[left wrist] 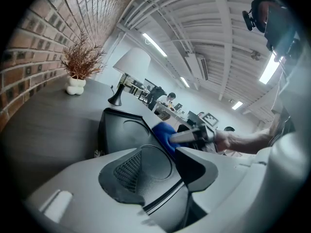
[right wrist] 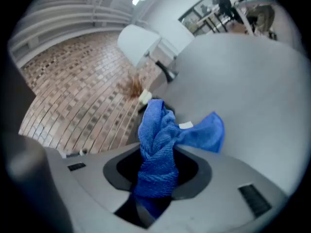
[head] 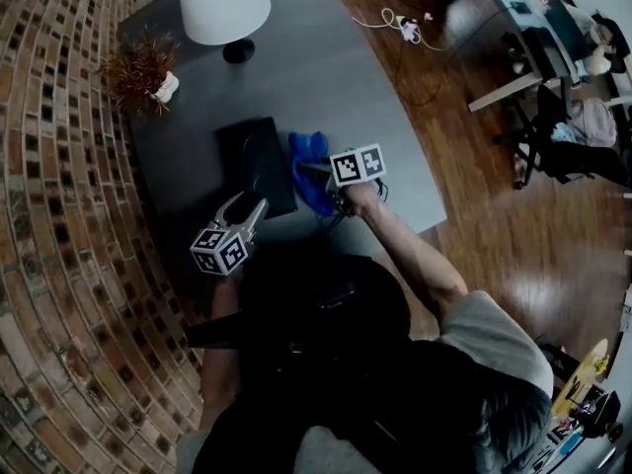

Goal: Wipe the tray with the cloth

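A black tray (head: 259, 161) lies on the dark grey table (head: 346, 77), and its right side seems to be raised. My left gripper (head: 255, 210) is at the tray's near edge. In the left gripper view the tray (left wrist: 121, 132) runs in between the jaws, and the left gripper (left wrist: 155, 174) is shut on its rim. A blue cloth (head: 308, 156) hangs bunched at the tray's right side. My right gripper (head: 314, 171) is shut on it. In the right gripper view the cloth (right wrist: 158, 135) fills the gap of the right gripper (right wrist: 158, 174), with a loose flap spreading right.
A white lamp (head: 222, 3) and a dried plant in a small white pot (head: 143, 67) stand at the table's far end by the brick wall. A white cable (head: 400, 23) lies on the wooden floor to the right. An office chair (head: 563, 136) stands further right.
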`<move>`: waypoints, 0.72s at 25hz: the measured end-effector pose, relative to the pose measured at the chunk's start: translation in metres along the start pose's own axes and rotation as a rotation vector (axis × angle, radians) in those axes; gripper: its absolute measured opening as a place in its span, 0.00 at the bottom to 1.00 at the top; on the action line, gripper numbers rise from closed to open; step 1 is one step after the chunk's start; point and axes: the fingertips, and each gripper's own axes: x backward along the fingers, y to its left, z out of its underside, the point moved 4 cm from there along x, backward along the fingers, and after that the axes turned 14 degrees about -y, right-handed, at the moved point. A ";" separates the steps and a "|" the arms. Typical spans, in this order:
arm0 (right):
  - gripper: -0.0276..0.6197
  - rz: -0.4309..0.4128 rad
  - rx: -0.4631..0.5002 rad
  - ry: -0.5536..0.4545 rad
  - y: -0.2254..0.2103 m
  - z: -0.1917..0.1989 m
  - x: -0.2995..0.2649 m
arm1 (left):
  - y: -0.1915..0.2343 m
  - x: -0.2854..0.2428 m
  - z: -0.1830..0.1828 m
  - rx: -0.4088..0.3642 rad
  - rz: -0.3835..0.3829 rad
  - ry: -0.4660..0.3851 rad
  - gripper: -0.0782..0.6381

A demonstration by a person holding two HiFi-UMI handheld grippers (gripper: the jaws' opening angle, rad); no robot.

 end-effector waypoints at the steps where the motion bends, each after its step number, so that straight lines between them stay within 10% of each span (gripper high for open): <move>1: 0.26 0.024 0.014 -0.091 -0.006 -0.034 -0.015 | 0.000 0.000 0.000 0.000 0.000 -0.001 0.39; 6: 0.26 0.128 -0.020 -0.211 -0.037 -0.106 -0.097 | -0.003 0.001 0.003 -0.002 -0.003 0.001 0.39; 18: 0.26 -0.043 -0.152 0.054 0.000 0.042 -0.016 | -0.003 0.000 0.001 -0.024 -0.004 -0.002 0.39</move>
